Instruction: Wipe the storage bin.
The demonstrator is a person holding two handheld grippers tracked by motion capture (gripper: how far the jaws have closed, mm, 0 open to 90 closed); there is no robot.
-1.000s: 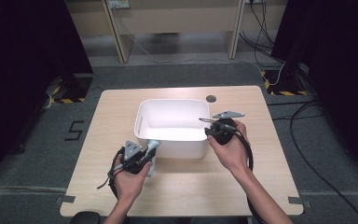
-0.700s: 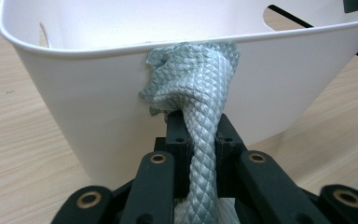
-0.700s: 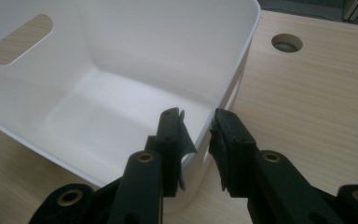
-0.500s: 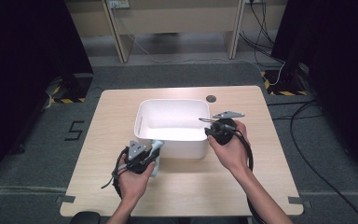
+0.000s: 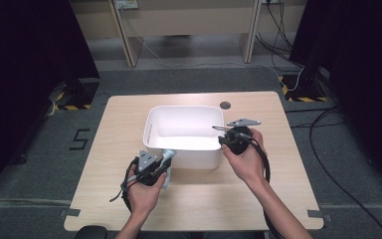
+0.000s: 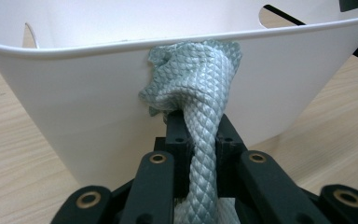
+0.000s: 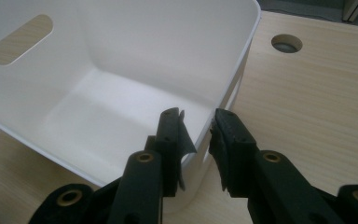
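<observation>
A: Item 1, cloth: pale grey-green, diamond-quilt weave, bunched into a roll. Loc?

B: Clamped tight in left gripper, pressed vs near outer wall of white tub, top at rim.

A: Right gripper?

B: Jaws straddle tub's right wall, approx half open; grip on it, can't tell.

A: Chg vs earlier frame?

B: None. Both hands, tub, cloth same spots.

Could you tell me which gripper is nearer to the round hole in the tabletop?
The right. The right gripper straddles the white bin's right wall, just short of the round hole behind it. The left gripper, shut on a cloth, is at the bin's near wall.
</observation>
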